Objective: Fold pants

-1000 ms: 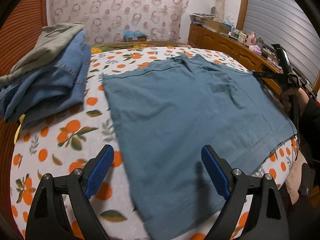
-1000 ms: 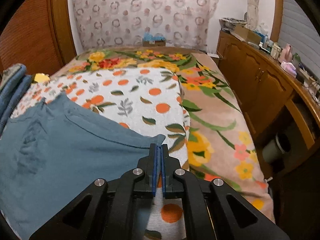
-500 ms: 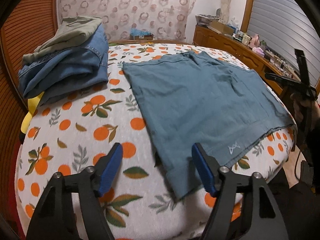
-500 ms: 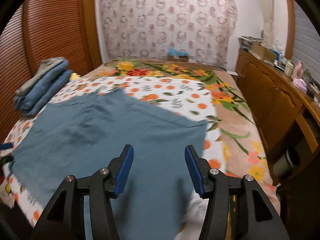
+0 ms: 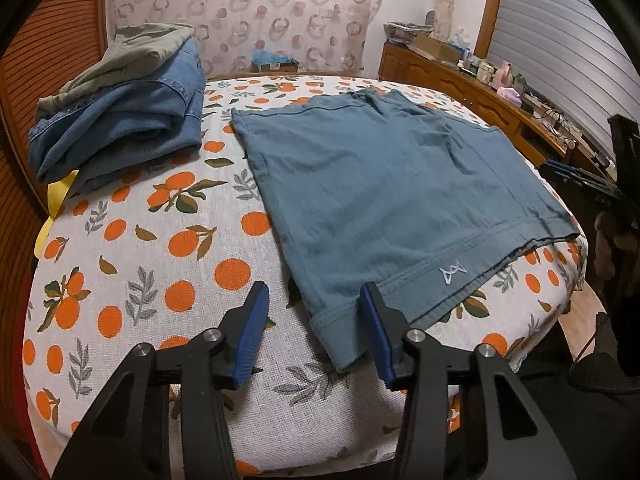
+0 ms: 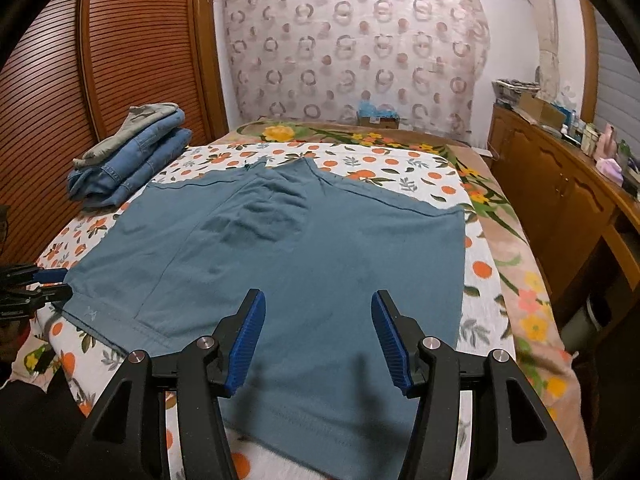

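Note:
A pair of teal shorts (image 5: 384,196) lies spread flat on the orange-print bedsheet (image 5: 132,248); it also shows in the right wrist view (image 6: 304,256). My left gripper (image 5: 314,316) is open and empty, just above the near hem corner of the shorts. My right gripper (image 6: 318,326) is open and empty, held above the near edge of the shorts. The left gripper also shows at the left edge of the right wrist view (image 6: 36,282), beside the hem with the white logo (image 6: 91,314).
A stack of folded jeans with an olive garment on top (image 5: 120,108) sits at the back left of the bed (image 6: 132,152). A wooden cabinet with clutter (image 6: 568,184) runs along the right side. A slatted wooden door (image 6: 132,48) stands at the left.
My right gripper has let go of the shorts' corner, opened and pulled back. My left gripper has drawn back to the near hem corner. The shorts now lie flat.

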### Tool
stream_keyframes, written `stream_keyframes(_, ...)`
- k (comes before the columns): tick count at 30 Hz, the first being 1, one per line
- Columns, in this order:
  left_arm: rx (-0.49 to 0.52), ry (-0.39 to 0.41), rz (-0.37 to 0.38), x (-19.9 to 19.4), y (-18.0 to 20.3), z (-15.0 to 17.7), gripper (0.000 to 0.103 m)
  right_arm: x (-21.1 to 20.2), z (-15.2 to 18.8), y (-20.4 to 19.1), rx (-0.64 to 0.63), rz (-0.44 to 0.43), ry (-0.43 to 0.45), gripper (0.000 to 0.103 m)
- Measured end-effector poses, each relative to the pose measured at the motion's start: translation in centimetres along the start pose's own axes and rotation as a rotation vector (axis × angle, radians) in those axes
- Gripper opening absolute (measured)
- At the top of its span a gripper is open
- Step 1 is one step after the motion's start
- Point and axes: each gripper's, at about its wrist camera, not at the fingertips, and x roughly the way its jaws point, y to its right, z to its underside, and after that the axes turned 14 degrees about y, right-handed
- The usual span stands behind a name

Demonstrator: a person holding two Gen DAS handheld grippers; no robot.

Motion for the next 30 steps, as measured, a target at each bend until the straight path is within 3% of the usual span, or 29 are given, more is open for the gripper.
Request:
stream_keyframes(4,0.005,0.013,0.008,0.0,0.4,0.2,0.038,-0.4,0.2,-0.4,0.007,0.015,0.008,0.057)
stream_keyframes(9,0.021,0.017,0.031,0.1,0.9,-0.3,0.013,-0.5,0.6,-1.0,0.020,0.007,0.012,0.057)
stream_keyframes(18,0.079,0.083,0.121,-0.2,3.1,-4.7,0.010,-1.2,1.1,-2.4,0.021,-0.009,0.021,0.057)
stream_keyframes(30,0.173,0.115,0.281,2.4,10.0,-10.3,0.009,-2.1,1.7,-1.1,0.042,0.004,0.032,0.057)
